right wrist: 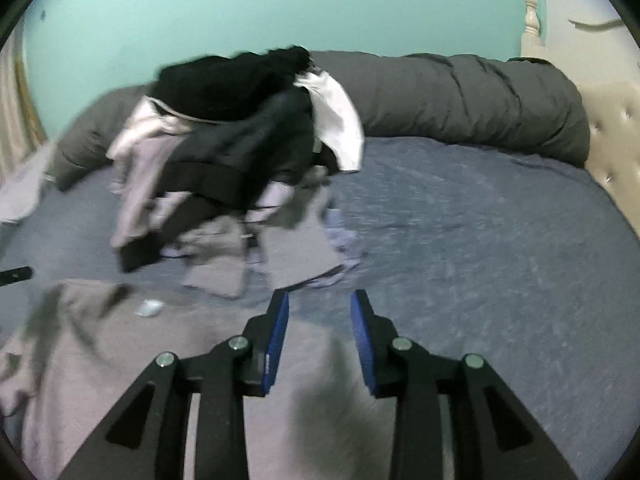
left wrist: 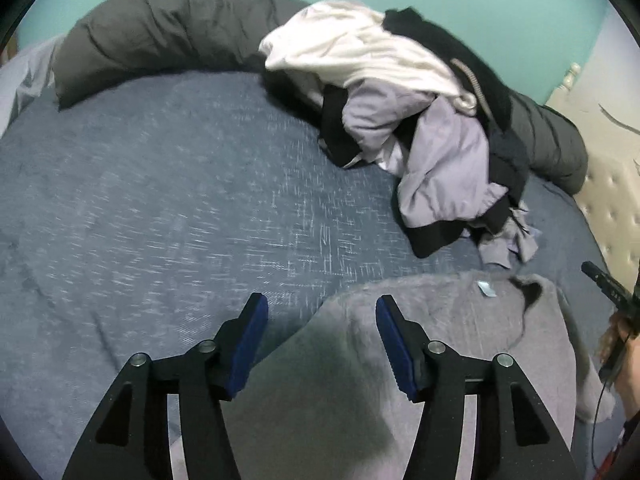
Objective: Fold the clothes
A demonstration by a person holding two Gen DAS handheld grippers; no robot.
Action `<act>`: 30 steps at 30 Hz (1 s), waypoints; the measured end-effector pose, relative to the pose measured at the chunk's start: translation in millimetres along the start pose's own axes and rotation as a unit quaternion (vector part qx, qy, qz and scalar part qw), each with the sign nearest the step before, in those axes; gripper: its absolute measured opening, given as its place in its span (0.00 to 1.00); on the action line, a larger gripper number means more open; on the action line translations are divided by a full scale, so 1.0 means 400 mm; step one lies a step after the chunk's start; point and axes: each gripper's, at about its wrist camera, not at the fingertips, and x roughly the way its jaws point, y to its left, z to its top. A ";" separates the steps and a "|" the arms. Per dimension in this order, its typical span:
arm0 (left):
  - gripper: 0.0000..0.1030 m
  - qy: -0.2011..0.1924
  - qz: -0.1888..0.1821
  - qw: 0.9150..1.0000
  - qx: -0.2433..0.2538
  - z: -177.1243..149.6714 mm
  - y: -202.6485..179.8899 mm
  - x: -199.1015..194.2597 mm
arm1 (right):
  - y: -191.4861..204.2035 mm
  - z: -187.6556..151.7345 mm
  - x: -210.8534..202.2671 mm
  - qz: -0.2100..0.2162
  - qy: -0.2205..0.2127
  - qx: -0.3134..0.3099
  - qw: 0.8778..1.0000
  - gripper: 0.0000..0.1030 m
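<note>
A grey garment lies spread on the bed, nearest the person, with a small pale label showing near its collar. The left gripper hangs over the garment's left edge with its jaws apart and nothing between the blue pads; the right gripper hangs over the right edge, jaws also apart, though less widely, and empty. By my reading the garment is laid out flat and the folding itself is not yet begun. The next move likely calls for each gripper to pinch an edge or a shoulder cleanly through one layer only, without catching the sheet beneath. The garment looks soft, slightly fuzzy and limp, with shallow creases. The bed cover is a blue-grey flecked weave. Further back sits a pile of clothes, white, lilac and black, crumpled against a long dark grey bolster
</note>
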 end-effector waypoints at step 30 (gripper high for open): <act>0.60 0.075 0.088 0.986 -0.123 -0.667 0.398 -0.495 | 0.320 -0.644 -0.449 0.206 0.021 0.090 0.974 0.57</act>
